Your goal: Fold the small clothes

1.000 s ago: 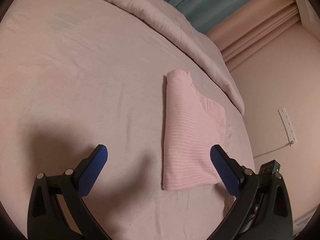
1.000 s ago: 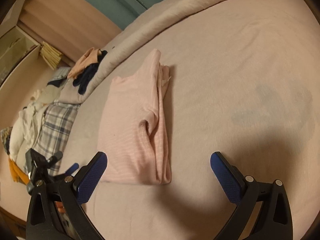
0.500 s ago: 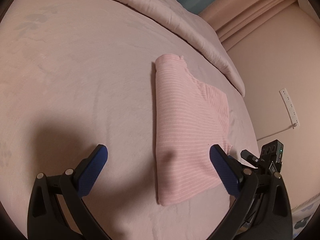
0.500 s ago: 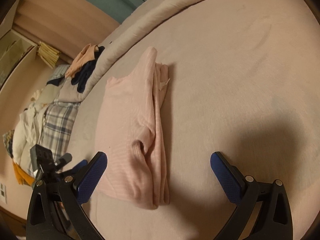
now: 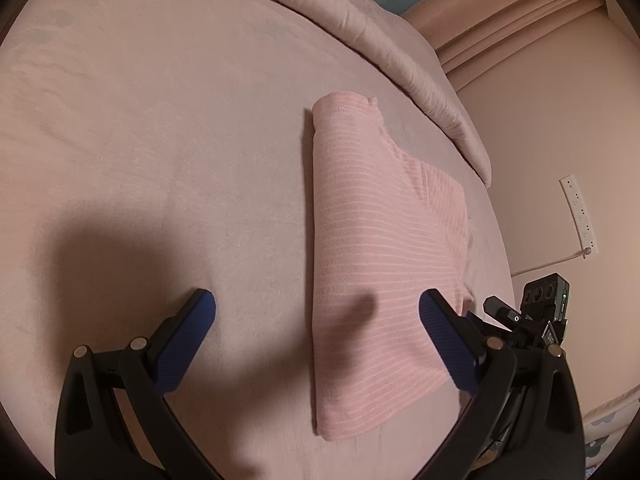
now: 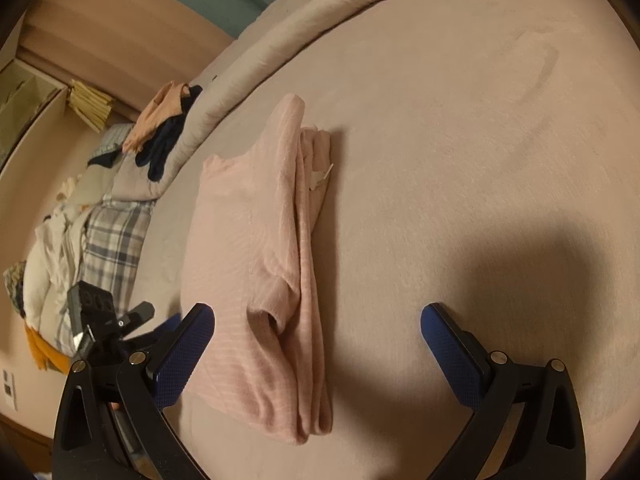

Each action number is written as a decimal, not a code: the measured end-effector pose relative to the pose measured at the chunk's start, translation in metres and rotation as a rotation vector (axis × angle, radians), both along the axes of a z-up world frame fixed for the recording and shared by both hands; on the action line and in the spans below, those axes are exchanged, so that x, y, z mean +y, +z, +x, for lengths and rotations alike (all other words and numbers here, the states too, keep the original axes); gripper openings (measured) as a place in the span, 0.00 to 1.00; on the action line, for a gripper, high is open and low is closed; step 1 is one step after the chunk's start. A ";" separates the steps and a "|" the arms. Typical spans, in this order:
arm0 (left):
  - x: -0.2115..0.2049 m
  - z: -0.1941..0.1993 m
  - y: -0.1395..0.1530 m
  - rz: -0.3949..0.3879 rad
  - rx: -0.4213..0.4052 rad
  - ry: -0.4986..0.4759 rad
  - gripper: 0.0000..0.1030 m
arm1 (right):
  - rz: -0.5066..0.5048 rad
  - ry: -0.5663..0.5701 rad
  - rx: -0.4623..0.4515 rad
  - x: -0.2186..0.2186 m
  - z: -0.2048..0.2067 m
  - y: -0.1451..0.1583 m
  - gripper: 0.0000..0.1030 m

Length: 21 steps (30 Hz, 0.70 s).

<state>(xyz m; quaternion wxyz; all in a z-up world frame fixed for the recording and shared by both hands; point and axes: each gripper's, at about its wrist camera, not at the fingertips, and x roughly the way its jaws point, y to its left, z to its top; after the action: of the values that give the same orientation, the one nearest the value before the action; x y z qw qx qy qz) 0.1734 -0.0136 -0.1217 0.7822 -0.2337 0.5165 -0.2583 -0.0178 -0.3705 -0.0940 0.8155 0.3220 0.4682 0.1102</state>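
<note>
I have the wide pink bed (image 5: pixel 160 160) with its soft, faintly napped sheet under both tools, and a thick quilted pink duvet (image 5: pixel 380 32) bunched along its far edge. Beyond the bed's edge in the right wrist view sits a loose heap of unfolded laundry (image 6: pixel 100 232), plaid, white and navy pieces mixed together. The task's thing, a small pink knit top with thin pale stripes (image 5: pixel 372 248), lies near the bed's right-hand edge as the left camera sees it, already folded into a long narrow slab; in the right wrist view its layered edges and a sleeve opening face me, with a white label sticking out at the far end. My left gripper (image 5: pixel 316 320) hangs spread wide over the near end of the top, gripping nothing, its right blue textured pad above the fabric's edge. My right gripper (image 6: pixel 318 320) is equally wide apart and empty, straddling the same end from the other side. I judge the next move to be a crosswise fold, and the risk is plain: the knit is limp and stacked in several slippery layers, so pinching only the upper ply would peel the bundle open, and a shallow bite could drag the slab across the sheet instead of lifting it.
</note>
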 end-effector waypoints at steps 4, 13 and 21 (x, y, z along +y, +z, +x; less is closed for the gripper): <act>-0.002 0.003 0.000 -0.008 0.003 -0.009 0.98 | 0.012 0.002 0.008 -0.003 0.004 -0.001 0.99; -0.007 0.001 -0.003 -0.023 0.013 -0.040 0.98 | -0.030 0.026 0.030 0.005 0.018 -0.001 0.99; -0.010 0.003 -0.004 -0.011 0.014 -0.053 0.98 | -0.041 0.060 0.035 0.008 0.028 -0.002 0.99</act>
<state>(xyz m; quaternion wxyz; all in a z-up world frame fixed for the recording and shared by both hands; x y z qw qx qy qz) 0.1769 -0.0237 -0.1254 0.7703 -0.2259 0.5264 -0.2802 0.0101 -0.3623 -0.0960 0.8100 0.2931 0.4938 0.1192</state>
